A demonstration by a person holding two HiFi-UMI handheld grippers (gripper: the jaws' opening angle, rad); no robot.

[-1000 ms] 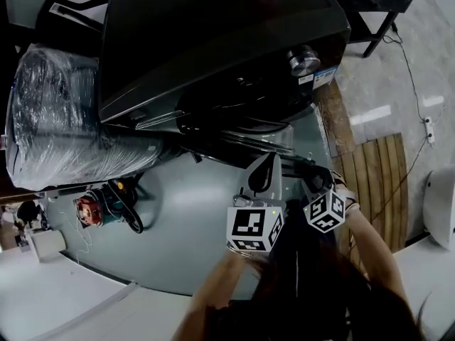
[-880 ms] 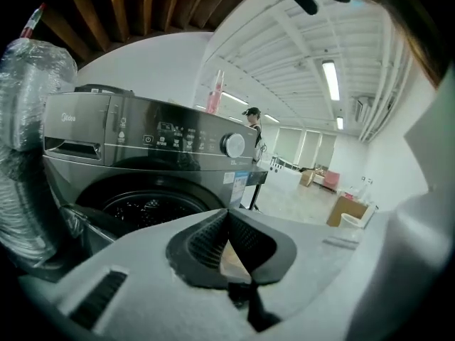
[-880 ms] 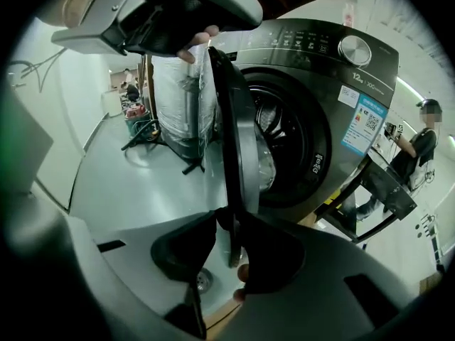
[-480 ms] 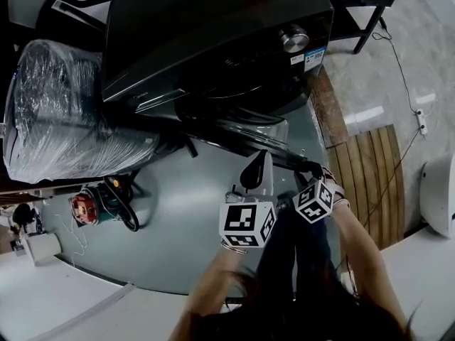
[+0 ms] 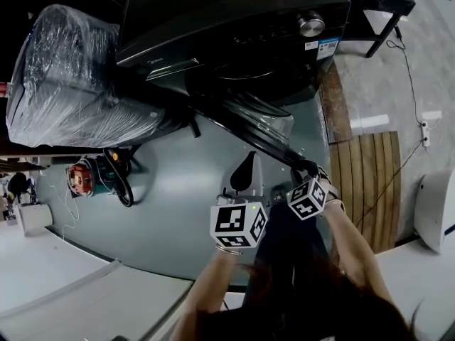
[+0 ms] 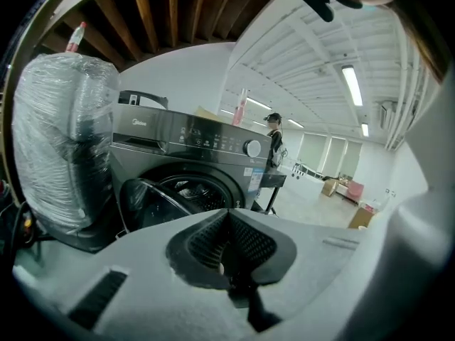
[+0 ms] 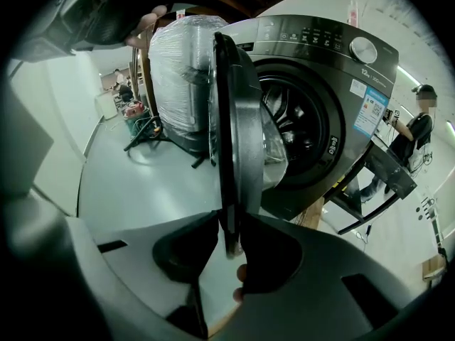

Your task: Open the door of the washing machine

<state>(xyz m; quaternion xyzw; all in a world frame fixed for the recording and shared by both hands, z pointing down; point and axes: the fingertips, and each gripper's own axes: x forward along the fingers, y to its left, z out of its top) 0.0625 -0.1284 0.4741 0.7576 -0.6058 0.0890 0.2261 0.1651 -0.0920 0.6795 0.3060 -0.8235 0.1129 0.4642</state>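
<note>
Where the person stands facing the washing machine (image 5: 234,20): right gripper (image 7: 229,244), pitched steeply downward, jaws having just been closing, now pinching the door (image 7: 238,119) by its free rim; left gripper (image 6: 227,233), just beside, tilted slightly down, jaws pressed together on nothing; door, hinged at the washing machine's front, swung well outward; likely stiff, weighty, glass-bowled, smooth; rim edge the soundest hold; draw along its arc.
</note>
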